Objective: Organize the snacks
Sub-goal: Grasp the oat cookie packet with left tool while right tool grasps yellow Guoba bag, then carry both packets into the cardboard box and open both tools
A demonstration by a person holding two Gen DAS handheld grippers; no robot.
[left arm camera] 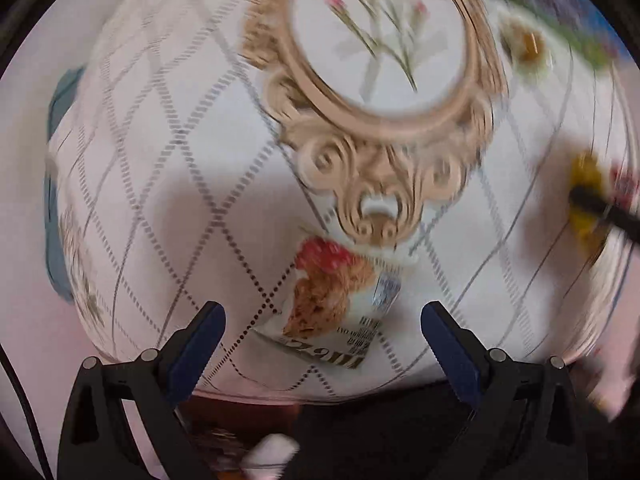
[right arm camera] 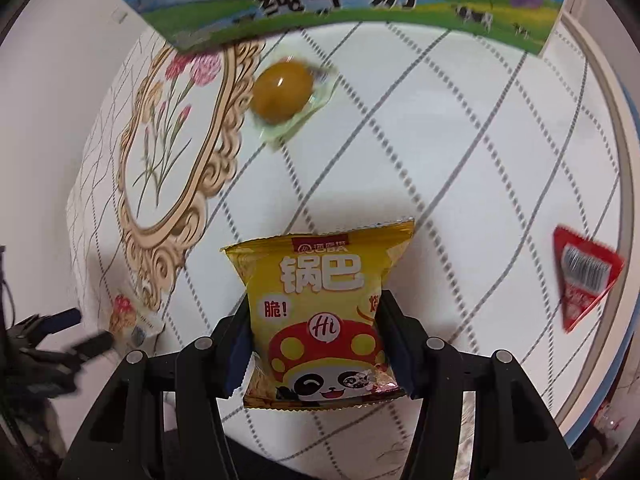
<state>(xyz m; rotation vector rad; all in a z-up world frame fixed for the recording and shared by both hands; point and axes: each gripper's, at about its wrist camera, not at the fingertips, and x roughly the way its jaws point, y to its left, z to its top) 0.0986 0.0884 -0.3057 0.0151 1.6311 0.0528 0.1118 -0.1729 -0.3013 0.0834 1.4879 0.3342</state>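
Observation:
My right gripper [right arm camera: 316,320] is shut on a yellow crisp packet with a panda [right arm camera: 320,320] and holds it above the white quilted tablecloth. My left gripper [left arm camera: 322,332] is open, just above a white snack packet with a red and brown picture [left arm camera: 332,296] lying on the cloth; that packet [right arm camera: 128,316] and the left gripper [right arm camera: 76,332] also show at the lower left of the right wrist view. The right gripper with the yellow packet [left arm camera: 588,200] shows blurred at the right of the left wrist view.
A wrapped yellow round snack [right arm camera: 284,94] lies near a milk carton box [right arm camera: 340,0] at the back. A red triangular packet [right arm camera: 584,280] lies at the right. A beige ornate flower print [left arm camera: 380,80] marks the cloth. The table's edge [right arm camera: 612,160] curves at the right.

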